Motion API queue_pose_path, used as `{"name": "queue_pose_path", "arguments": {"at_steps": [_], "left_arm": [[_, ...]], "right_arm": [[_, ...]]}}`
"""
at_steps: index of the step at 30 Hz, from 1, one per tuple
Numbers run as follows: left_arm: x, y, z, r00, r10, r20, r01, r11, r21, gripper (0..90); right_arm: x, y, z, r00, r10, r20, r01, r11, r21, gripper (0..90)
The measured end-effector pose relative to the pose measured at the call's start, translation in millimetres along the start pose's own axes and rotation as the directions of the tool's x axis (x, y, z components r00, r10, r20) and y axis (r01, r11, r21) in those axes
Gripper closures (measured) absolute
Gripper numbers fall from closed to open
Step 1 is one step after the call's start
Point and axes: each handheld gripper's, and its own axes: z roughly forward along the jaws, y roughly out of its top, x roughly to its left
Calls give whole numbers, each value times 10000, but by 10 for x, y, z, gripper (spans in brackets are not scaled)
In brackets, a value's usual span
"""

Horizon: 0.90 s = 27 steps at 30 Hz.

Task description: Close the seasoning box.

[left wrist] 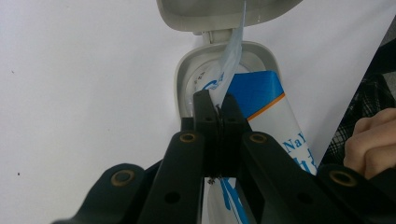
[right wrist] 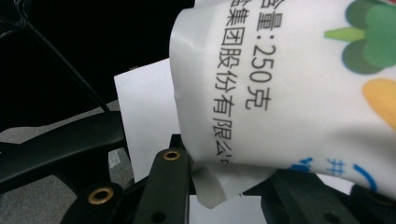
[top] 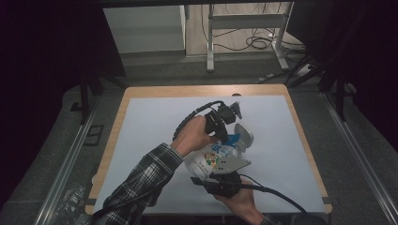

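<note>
Your left gripper (left wrist: 215,109) has its jaws pressed together on a thin translucent strip (left wrist: 232,51) that rises out of the open mouth of the pouch (left wrist: 268,100), a soft white and blue pack with a grey flip lid (left wrist: 224,13) swung back; the top of that lid is cut off by the frame edge. In the high view the pouch (top: 220,154) lies low over the middle of the white surface (top: 155,126), between your two hands, and your left hand (top: 195,136) covers part of it. Your right gripper (right wrist: 224,186) has the crimped bottom end of the pouch (right wrist: 280,84) sitting between its jaws, clamped at a narrow gap; its right jaw is mostly hidden behind the pack. The pack's print is partly cut off.
</note>
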Motion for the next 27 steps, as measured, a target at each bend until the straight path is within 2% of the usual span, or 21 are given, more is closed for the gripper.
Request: {"name": "queue_pose_path", "arguments": {"at_steps": [27], "left_arm": [[3, -8, -6, 10000, 0, 2, 0, 10000, 37, 899]], "right_arm": [[14, 8, -2, 10000, -11, -21, 11, 10000, -48, 762]]}}
